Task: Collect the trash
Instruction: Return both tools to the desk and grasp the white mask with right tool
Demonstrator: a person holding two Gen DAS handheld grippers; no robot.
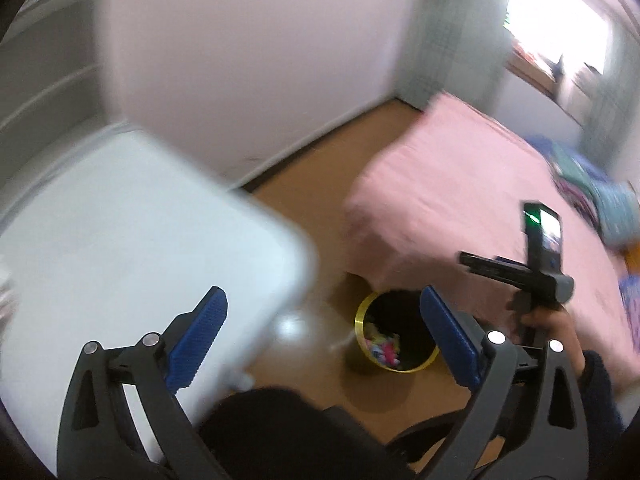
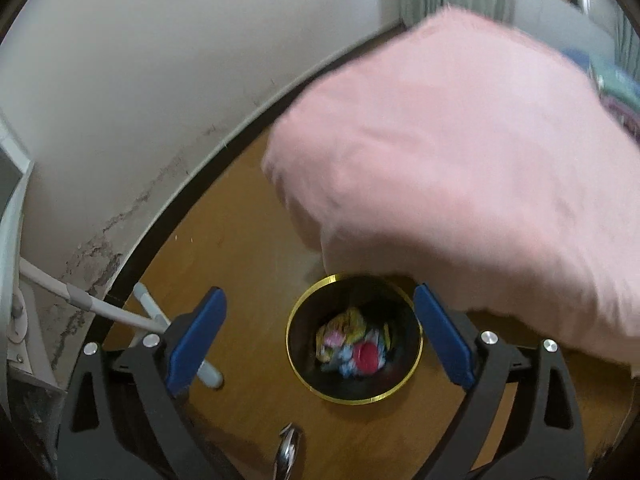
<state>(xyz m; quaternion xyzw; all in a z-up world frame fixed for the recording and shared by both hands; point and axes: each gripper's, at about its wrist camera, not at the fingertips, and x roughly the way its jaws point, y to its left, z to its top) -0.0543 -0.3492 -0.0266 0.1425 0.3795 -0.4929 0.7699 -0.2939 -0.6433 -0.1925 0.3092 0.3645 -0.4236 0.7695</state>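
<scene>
A black bin with a gold rim [image 2: 354,338] stands on the wooden floor at the foot of a pink-covered bed. Colourful crumpled wrappers and a red cap [image 2: 354,350] lie inside it. My right gripper [image 2: 320,336] hangs above the bin, open, with nothing between its blue pads [image 2: 196,340]. In the left wrist view the same bin [image 1: 394,332] shows lower down, with trash [image 1: 384,346] in it. My left gripper [image 1: 324,340] is open and empty, over the edge of a white table [image 1: 120,240]. The right gripper's body [image 1: 536,272] and the hand holding it appear at right.
The pink bed [image 2: 460,160] overhangs the bin on the right. White table legs [image 2: 152,312] stand left of the bin by a scuffed white wall [image 2: 160,80]. Folded blue and green cloths [image 1: 592,188] lie on the bed. A shiny metal piece [image 2: 288,452] shows at the bottom edge.
</scene>
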